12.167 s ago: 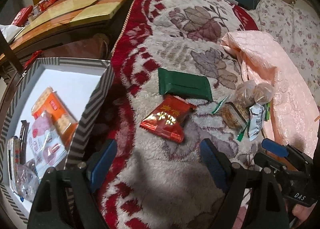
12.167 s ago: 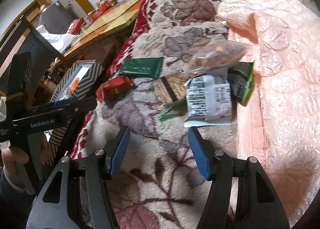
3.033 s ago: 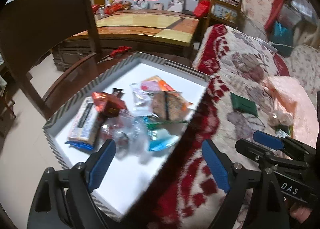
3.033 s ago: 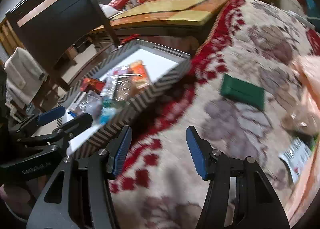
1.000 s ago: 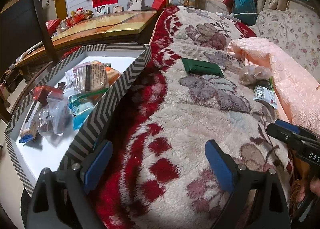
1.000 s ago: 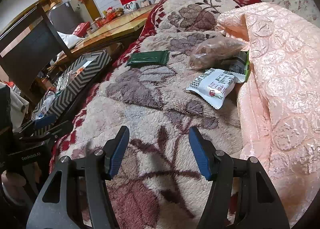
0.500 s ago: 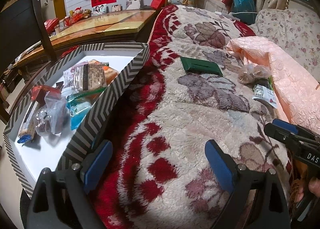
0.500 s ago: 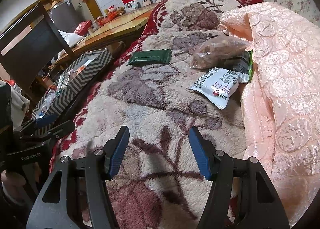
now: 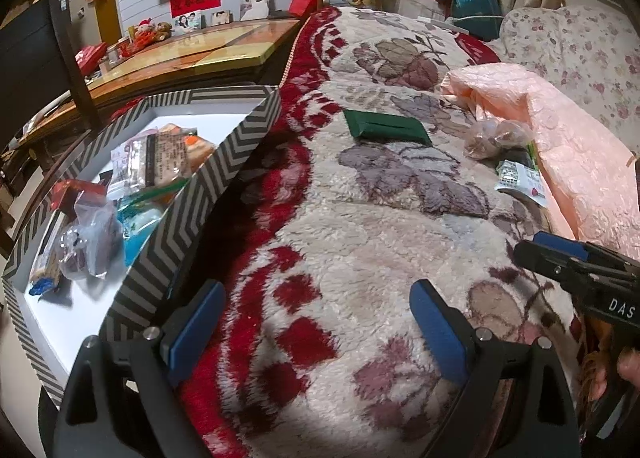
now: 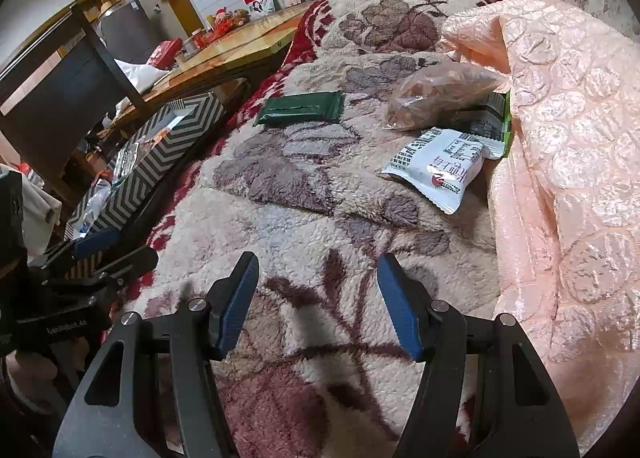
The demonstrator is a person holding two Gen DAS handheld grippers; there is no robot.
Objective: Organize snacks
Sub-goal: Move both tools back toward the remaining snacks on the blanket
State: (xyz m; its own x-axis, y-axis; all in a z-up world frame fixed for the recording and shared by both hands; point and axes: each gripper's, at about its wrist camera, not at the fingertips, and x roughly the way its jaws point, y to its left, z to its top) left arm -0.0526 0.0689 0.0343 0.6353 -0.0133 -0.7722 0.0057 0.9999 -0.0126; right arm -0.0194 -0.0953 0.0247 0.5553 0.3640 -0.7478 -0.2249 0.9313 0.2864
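Both sets of jaws spread wide and empty, hovering over the plush floral blanket (image 10: 304, 218). Nothing between the blue pads of the right gripper (image 10: 318, 302); same for the left gripper (image 9: 316, 322), only fleece below.

Ahead and right of the right jaws, near: white snack packet (image 10: 438, 170), lying flat, its far edge overlapping a dark green-edged packet (image 10: 486, 122). Just beyond, resting on that dark packet: clear bag of brown snacks (image 10: 444, 92). Ahead and left, farther off and well apart from that cluster: dark green packet (image 10: 302, 108), alone on the fleece. Right of everything, touching the cluster: pink quilted cover (image 10: 560, 138).

Likely trouble from here: pinching deep pile along with a flat wrapper, so the packet slips or the blanket lifts with it. Overlapping packets could come up together, or drag one another toward the pink fold and out of sight. Loose clear bag probably sags and spills out of a grip at one corner. Long carry leftward to the box, so a weak hold may drop short on the blanket's red border.

Left of the left jaws, close: chevron-striped box (image 9: 208, 186), white inside, already holding a heap of snacks: clear bags, a blue-green packet, a red one, an orange one, a printed biscuit pack. Plenty of bare floor still inside.
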